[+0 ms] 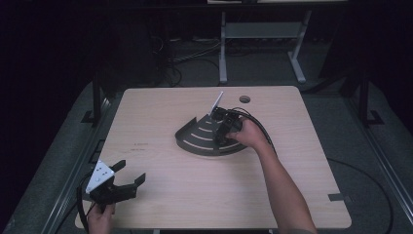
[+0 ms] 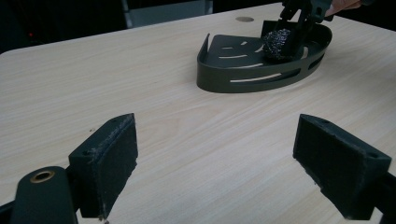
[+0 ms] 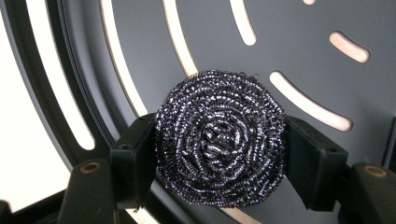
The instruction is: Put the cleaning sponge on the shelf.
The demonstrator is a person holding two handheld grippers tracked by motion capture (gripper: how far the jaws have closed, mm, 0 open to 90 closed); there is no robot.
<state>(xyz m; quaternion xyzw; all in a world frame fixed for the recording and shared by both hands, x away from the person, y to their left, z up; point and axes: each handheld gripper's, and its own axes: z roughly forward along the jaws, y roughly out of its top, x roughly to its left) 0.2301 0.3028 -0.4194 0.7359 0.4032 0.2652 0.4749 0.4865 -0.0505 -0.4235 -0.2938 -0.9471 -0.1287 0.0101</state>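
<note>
Steel wool scourer (image 3: 220,138): round, dark, coiled metallic strands; held just above slotted floor of black corner shelf tray (image 1: 195,138).

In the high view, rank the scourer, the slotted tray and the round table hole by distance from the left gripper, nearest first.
From the left gripper, at the table's near left corner:
1. Tray, mid-table, its curved wall facing the gripper.
2. Scourer, in the tray's far side, held by the right gripper.
3. Hole, by the far edge.
</note>
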